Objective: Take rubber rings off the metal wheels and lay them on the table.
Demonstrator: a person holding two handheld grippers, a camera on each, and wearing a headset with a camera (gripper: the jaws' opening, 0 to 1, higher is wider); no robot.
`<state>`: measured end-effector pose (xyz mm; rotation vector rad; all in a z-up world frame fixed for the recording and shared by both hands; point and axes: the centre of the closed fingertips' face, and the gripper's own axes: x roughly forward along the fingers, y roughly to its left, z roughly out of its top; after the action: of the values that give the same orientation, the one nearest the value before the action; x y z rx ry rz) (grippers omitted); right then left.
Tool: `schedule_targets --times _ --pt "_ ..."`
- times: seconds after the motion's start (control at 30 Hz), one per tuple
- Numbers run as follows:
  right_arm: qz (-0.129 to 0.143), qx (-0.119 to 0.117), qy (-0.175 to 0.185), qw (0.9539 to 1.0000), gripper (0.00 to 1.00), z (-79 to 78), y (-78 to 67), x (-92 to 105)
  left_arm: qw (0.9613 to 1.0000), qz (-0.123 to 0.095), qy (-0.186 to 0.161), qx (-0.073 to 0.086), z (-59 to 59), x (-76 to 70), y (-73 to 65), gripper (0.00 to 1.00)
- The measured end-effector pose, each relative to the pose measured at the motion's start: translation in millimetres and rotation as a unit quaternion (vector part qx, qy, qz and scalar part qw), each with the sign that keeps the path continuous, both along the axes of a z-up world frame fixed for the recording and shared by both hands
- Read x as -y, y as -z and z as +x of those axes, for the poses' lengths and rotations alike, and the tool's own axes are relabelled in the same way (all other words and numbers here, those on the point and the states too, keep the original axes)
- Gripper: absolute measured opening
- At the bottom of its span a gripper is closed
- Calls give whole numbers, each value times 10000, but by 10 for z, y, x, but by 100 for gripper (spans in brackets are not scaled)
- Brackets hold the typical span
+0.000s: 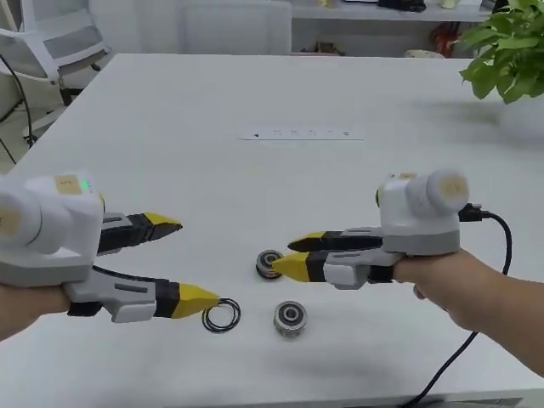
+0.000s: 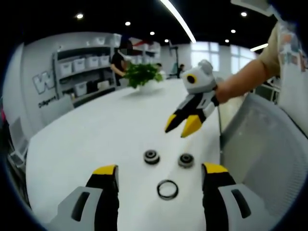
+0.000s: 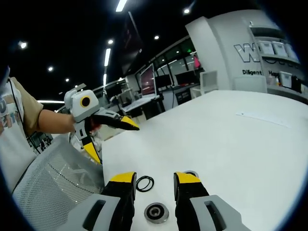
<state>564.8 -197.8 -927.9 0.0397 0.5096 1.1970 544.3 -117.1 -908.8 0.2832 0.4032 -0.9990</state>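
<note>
Holding left gripper [image 1: 197, 262] wide apart and empty, just beside freed rubber rings [image 1: 221, 315] lying flat on table [image 1: 255, 93]. Poising right gripper [image 1: 286, 257], slightly parted, empty, near two metal wheels [image 1: 291, 316]. Judging rubber light, soft, stretchy: pinching at the outer rim, peeling off.

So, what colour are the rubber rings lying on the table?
Black; the rubber rings show best in the head view.
</note>
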Motion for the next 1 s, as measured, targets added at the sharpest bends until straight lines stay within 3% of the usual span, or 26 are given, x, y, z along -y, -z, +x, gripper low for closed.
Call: schedule_targets --times 0.57,1.0 --pt "-162 263 182 9994 31 198 10 224 9999 62 103 30 251 184 -3 70" --pt "-569 443 212 9972 31 333 233 280 9998 131 155 -59 441 294 108 67"
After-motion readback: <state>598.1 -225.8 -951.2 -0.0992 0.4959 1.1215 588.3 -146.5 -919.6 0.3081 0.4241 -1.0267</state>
